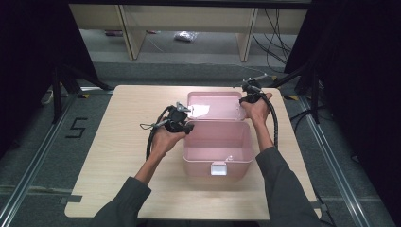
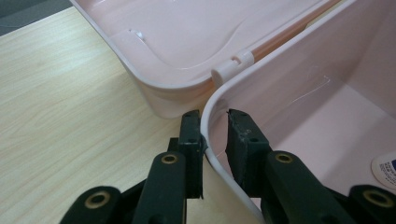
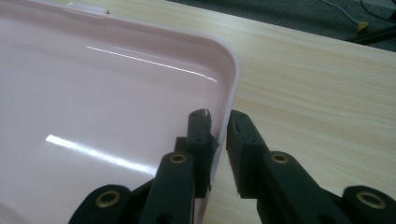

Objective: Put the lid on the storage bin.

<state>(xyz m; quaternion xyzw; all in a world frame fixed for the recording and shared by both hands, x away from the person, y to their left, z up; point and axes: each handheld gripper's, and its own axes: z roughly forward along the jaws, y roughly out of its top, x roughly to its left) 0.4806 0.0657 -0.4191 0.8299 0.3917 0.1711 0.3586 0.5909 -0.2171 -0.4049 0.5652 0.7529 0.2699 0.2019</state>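
Observation:
A pink plastic box [image 1: 239, 166] stands open in the middle of the wooden table [image 1: 123, 156], its lid [image 1: 215, 105] laid back flat behind it. My left gripper [image 1: 187, 126] sits at the box's rear left corner. In the left gripper view its jaws [image 2: 215, 114] clamp the box wall [image 2: 289, 88], one outside and one inside, beside the white hinge [image 2: 232, 65]. My right gripper [image 1: 249, 96] is at the lid's far right corner. There its jaws [image 3: 218, 114] straddle the lid rim [image 3: 231, 79], with a thin gap showing by the outer jaw.
A white latch [image 1: 218, 168] sits on the box's front wall. A round sticker [image 2: 386, 167] lies on the box floor. Bare table [image 3: 322, 98] stretches to both sides of the box. Dark stands and cables flank the table, and shelving stands behind it.

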